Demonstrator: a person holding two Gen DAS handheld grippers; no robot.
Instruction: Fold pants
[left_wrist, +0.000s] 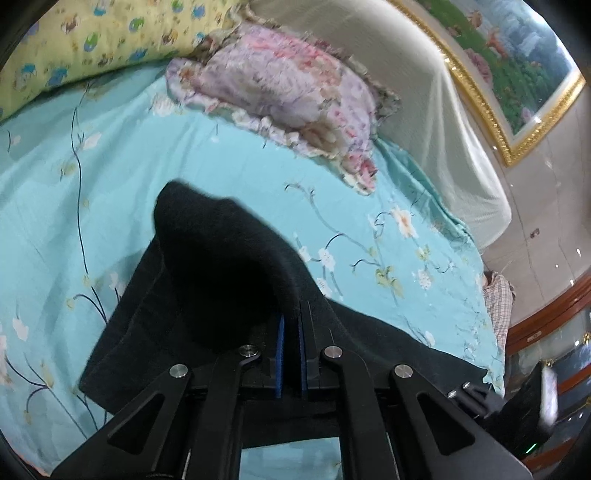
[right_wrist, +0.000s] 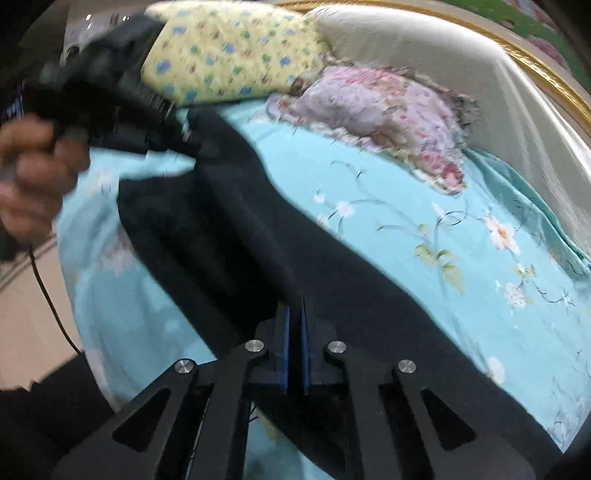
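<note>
Black pants (left_wrist: 155, 314) lie on a turquoise flowered bed sheet (left_wrist: 221, 147). My left gripper (left_wrist: 292, 308) is shut on a fold of the pants, and the cloth rises in a dark hump just left of the fingertips. In the right wrist view the pants (right_wrist: 332, 266) run diagonally from upper left to lower right. My right gripper (right_wrist: 294, 301) is shut on the pants near their lower edge. The left gripper (right_wrist: 192, 142) shows blurred at upper left, held by a hand (right_wrist: 33, 177), with the pants' far end pinched and pulled up.
A crumpled pink floral pillow (left_wrist: 288, 92) and a yellow patterned pillow (left_wrist: 92, 44) lie at the bed's head. A white-covered headboard (left_wrist: 443, 129) and a gold-framed picture (left_wrist: 517, 74) stand behind. The bed's edge drops off at right (left_wrist: 491, 332). A black cable (right_wrist: 48, 295) hangs at left.
</note>
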